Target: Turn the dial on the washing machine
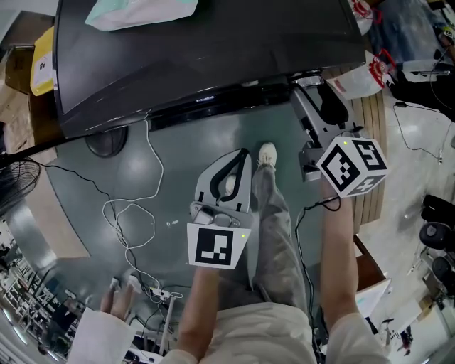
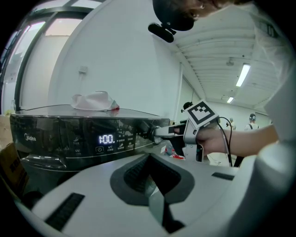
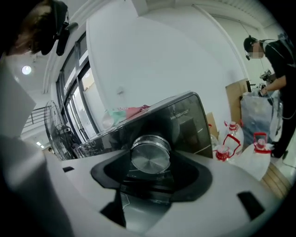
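The black washing machine [image 1: 199,50] fills the top of the head view, and its lit display [image 2: 106,139] shows on the front panel. At the panel's right end, my right gripper [image 1: 313,96] is shut on the round silver dial [image 3: 150,155], which sits in the hollow between the jaws. From the left gripper view the right gripper [image 2: 159,133] reaches in level to the dial [image 2: 155,132]. My left gripper [image 1: 234,160] hangs back from the machine over the floor, shut, with nothing in it.
A crumpled cloth [image 1: 138,11] lies on the machine's lid. A white cable [image 1: 135,206] loops over the floor to a power strip [image 1: 153,291]. Bags with red handles [image 1: 359,78] stand at the right, a fan [image 1: 14,181] at the left. My shoe [image 1: 266,153] is near the machine.
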The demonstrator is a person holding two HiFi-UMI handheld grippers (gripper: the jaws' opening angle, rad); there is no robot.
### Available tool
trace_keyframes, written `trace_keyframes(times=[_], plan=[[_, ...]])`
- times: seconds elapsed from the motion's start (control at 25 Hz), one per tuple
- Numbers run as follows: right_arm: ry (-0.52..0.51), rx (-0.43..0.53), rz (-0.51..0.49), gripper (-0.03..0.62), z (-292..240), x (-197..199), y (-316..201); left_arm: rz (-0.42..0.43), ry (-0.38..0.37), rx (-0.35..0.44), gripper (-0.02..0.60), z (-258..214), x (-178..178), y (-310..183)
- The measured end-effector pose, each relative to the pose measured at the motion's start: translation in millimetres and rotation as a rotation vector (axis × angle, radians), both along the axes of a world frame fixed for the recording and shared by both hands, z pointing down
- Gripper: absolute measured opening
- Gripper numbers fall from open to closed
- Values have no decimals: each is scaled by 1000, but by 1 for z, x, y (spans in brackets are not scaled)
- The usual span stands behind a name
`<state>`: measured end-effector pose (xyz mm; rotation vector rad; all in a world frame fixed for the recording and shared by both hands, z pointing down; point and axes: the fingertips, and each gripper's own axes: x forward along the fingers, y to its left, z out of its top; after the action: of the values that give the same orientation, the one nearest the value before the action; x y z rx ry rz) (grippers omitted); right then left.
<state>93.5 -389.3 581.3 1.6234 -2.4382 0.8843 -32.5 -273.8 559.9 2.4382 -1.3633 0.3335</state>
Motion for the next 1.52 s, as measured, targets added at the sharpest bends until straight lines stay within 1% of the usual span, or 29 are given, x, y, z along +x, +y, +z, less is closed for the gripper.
trace_keyframes(times=[0.36,0.64,0.76,0.96,1.08,1.24,1.4,1.52], plan=[[-122,-45,5,276,1,0,-1,11,-7,0,11,1,1,1],[-220,-94,27,276,3,1,0,-3,7,-6,12,2,1,1],[-283,-99,17,276,4,-2,0,-3,9,-5,12,2,1,1],[-344,-105,9,276,5,-5,0,5,2,-3,11,3,1,1],[-335,-100,11,278,4,-4,0,3,4,-6,11,3,1,1],[-258,-96,43,279,3,1,1,5,1,-2,12,2,1,0],[-171,-78,9,301,5,-3,9,1,6,0,12,0,1,-1],[-103,-64,-20,297,6,-6,22,-5,11,2,11,-1,0,-2]])
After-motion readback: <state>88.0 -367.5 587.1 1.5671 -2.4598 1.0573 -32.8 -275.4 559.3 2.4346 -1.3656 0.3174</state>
